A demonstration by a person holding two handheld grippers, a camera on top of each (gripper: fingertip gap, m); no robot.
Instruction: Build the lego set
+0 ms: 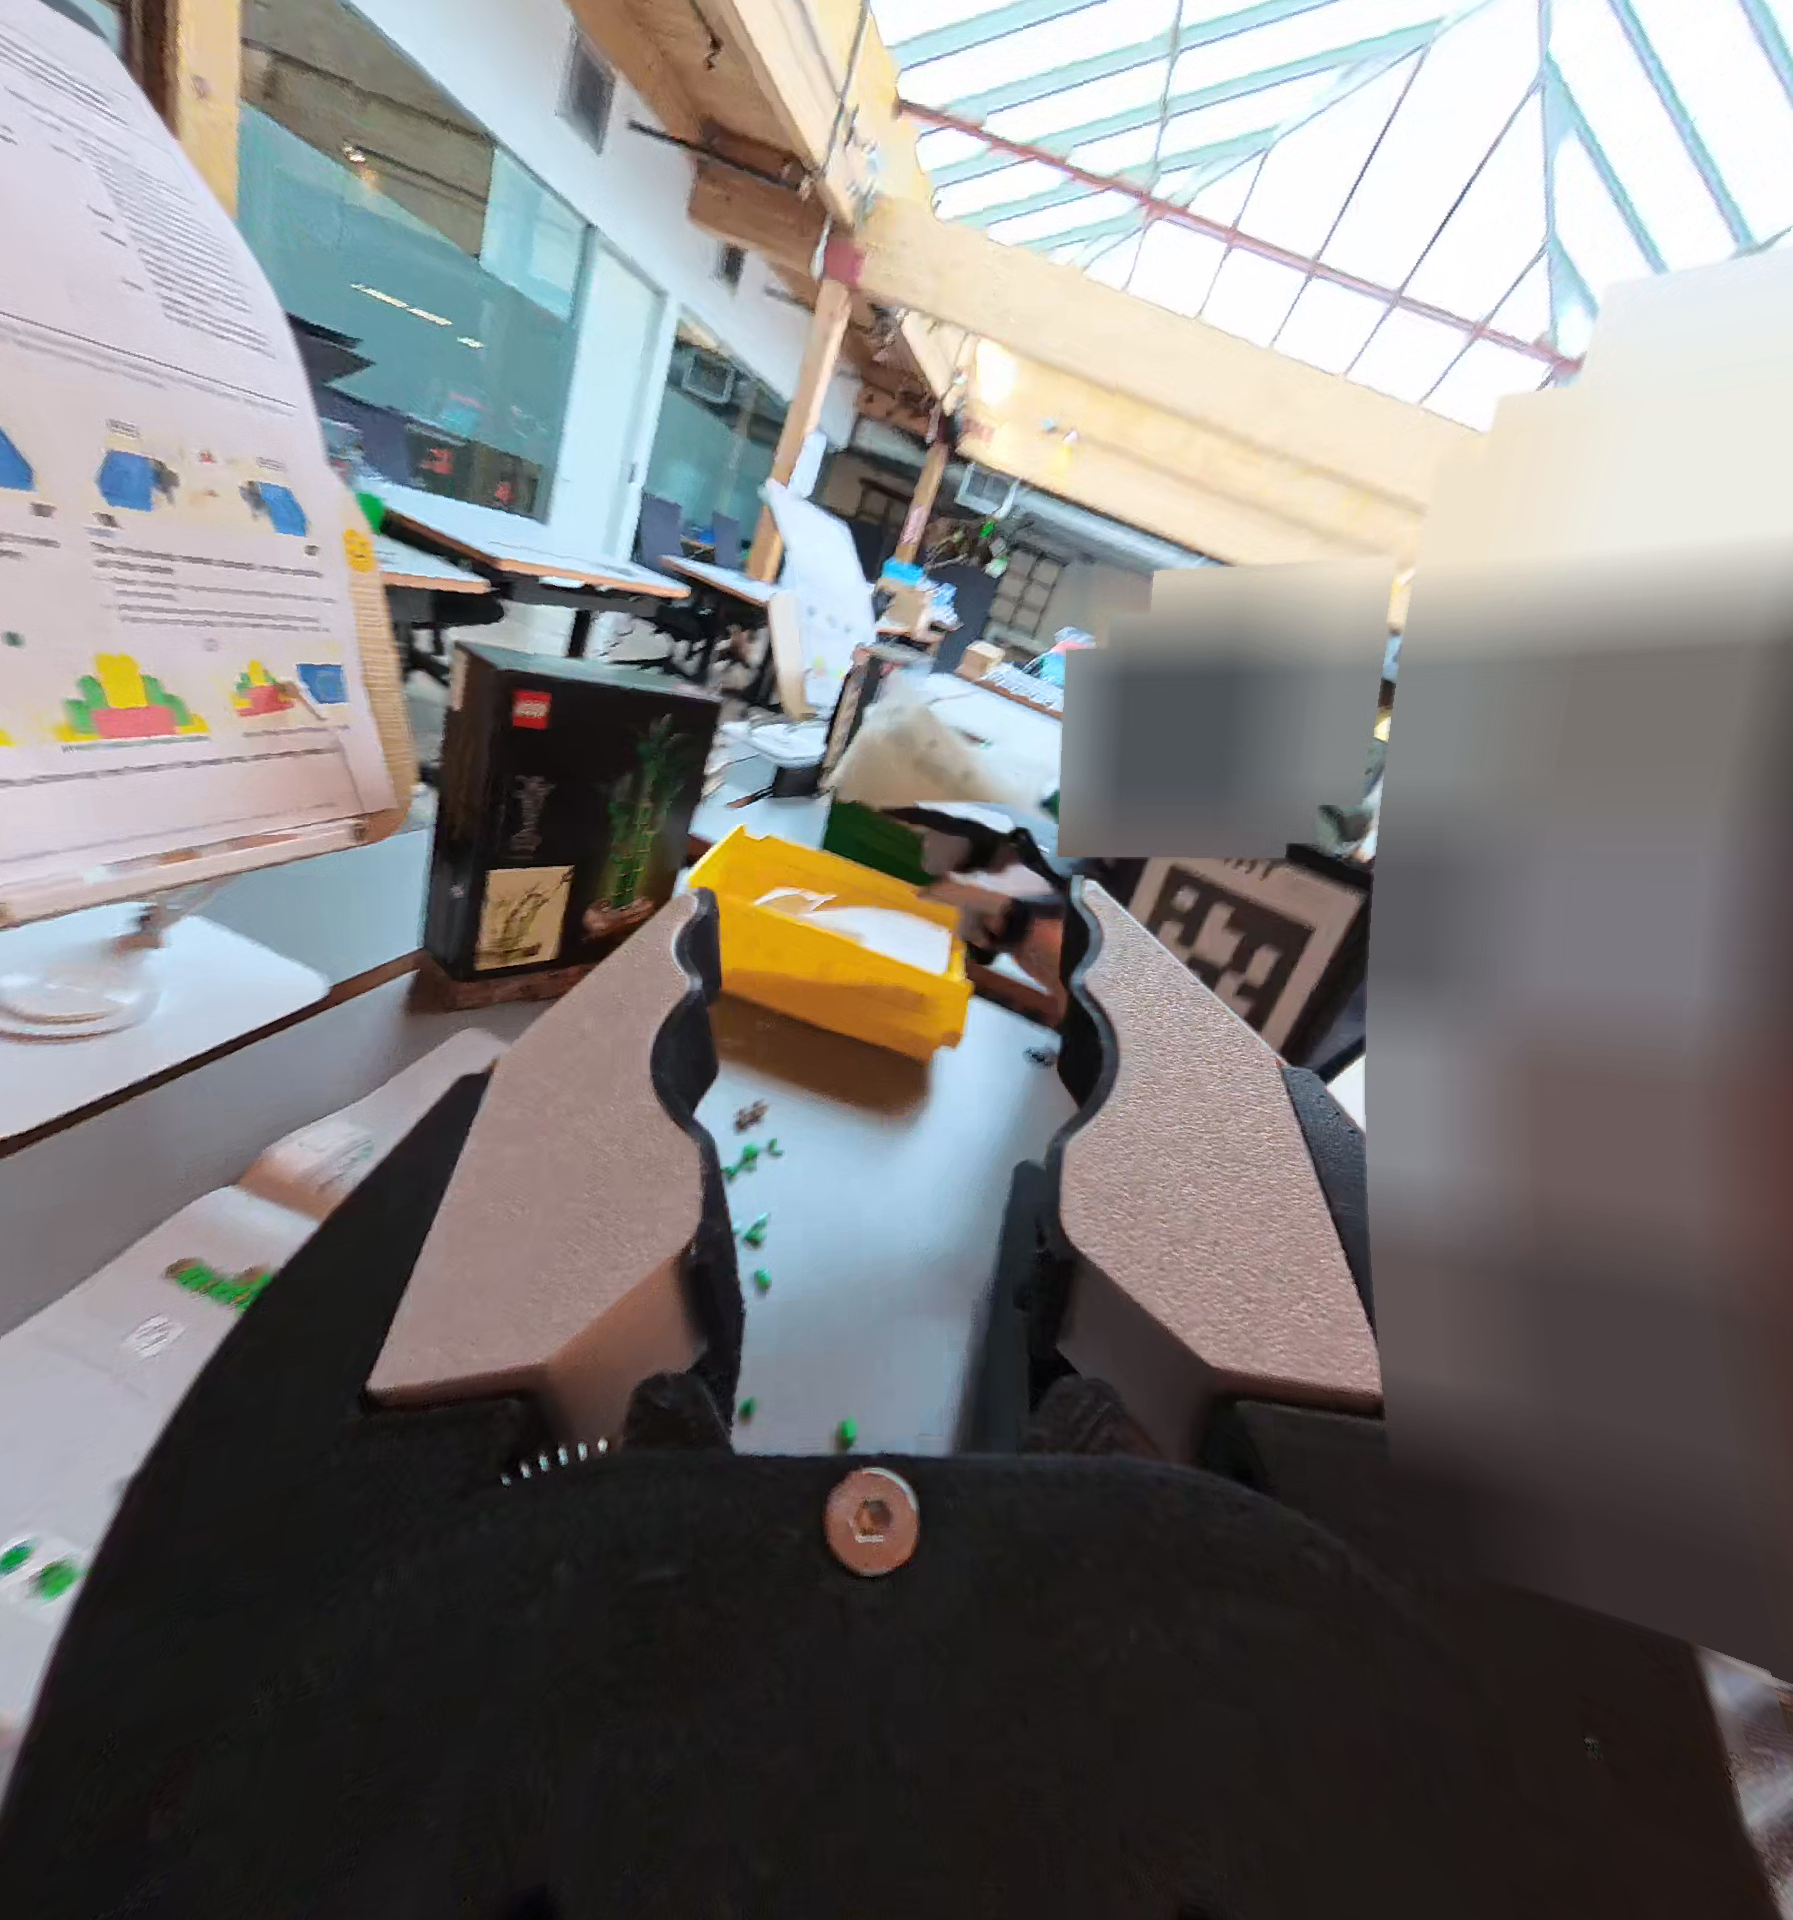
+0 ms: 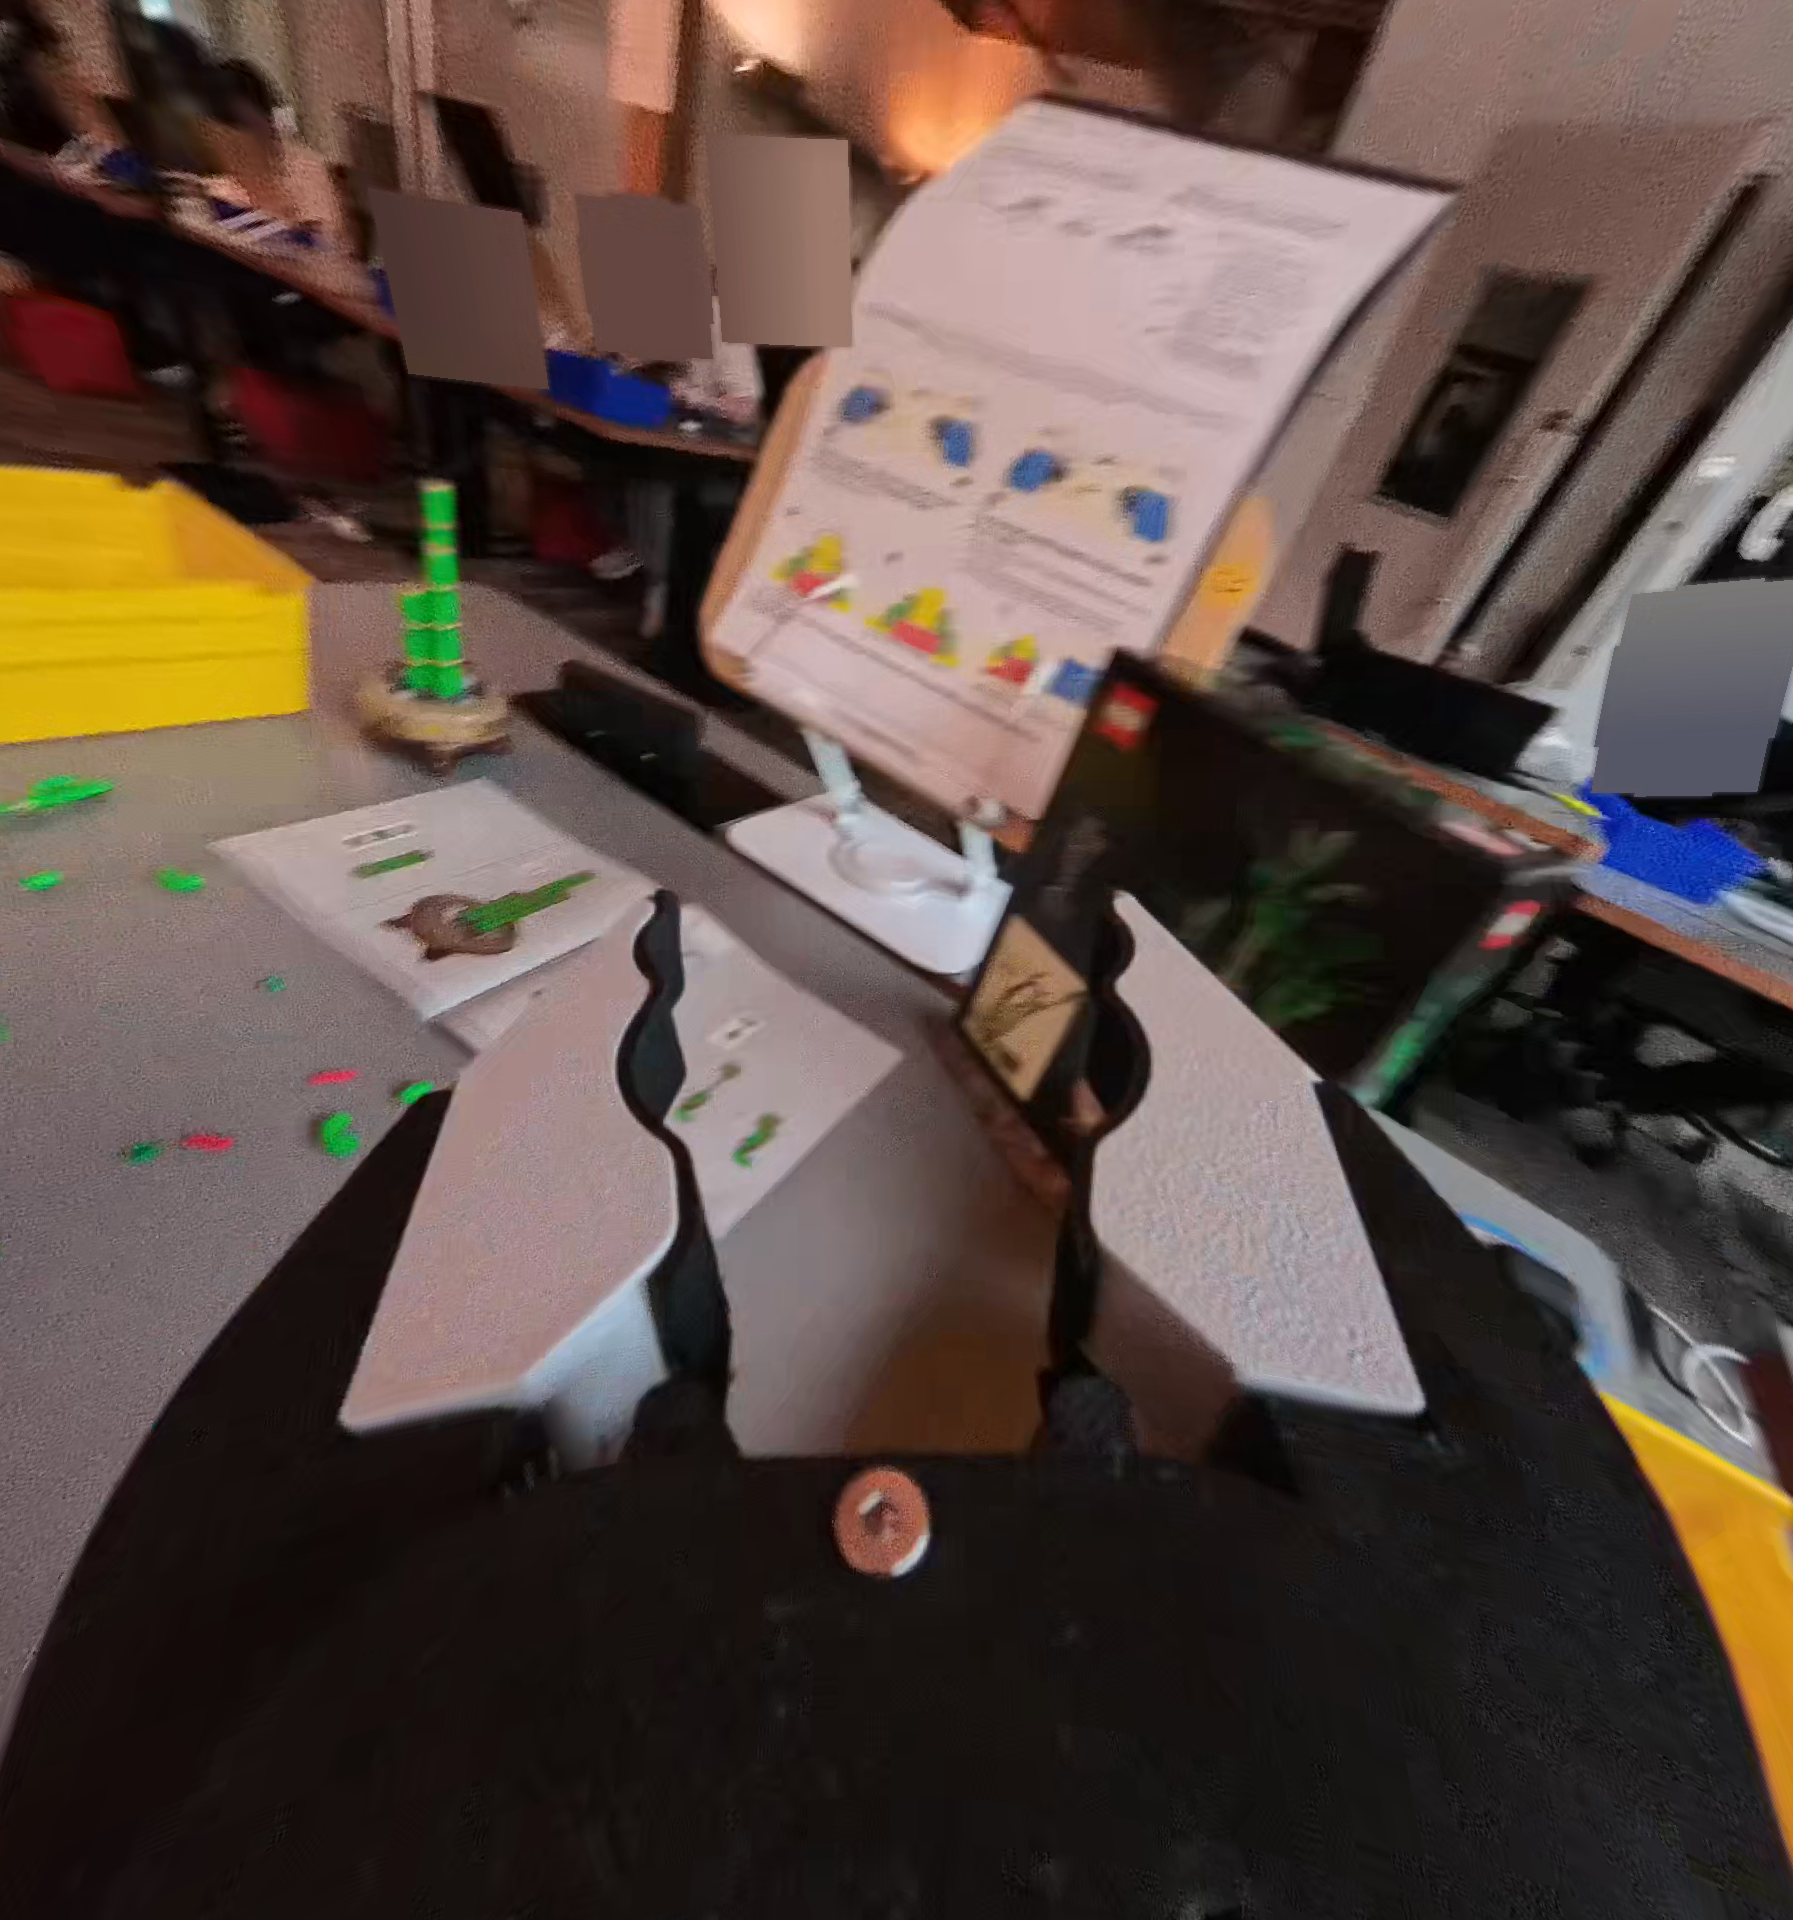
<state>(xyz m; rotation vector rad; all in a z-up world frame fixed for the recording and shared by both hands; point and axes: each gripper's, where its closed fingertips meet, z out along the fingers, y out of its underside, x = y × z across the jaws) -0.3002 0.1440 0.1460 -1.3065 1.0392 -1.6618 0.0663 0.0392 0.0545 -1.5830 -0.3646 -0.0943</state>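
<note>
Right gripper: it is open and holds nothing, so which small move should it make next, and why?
Probably swing the right gripper left and down toward the loose green pieces on the grey table. Both it and the left gripper are open and empty, while the green stalk on its round base stands only partly built, so a piece must be picked first.

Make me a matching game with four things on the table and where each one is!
Things:
1. green stalk model
2. yellow bin
3. dark set box
4. open instruction booklet

Places:
A. lying flat on the table, ahead of the right gripper
B. far left, beside the stalk model
C. standing on a round tan base
D. upright, to the right of the page stand

Pairs: 1-C, 2-B, 3-D, 4-A
</note>
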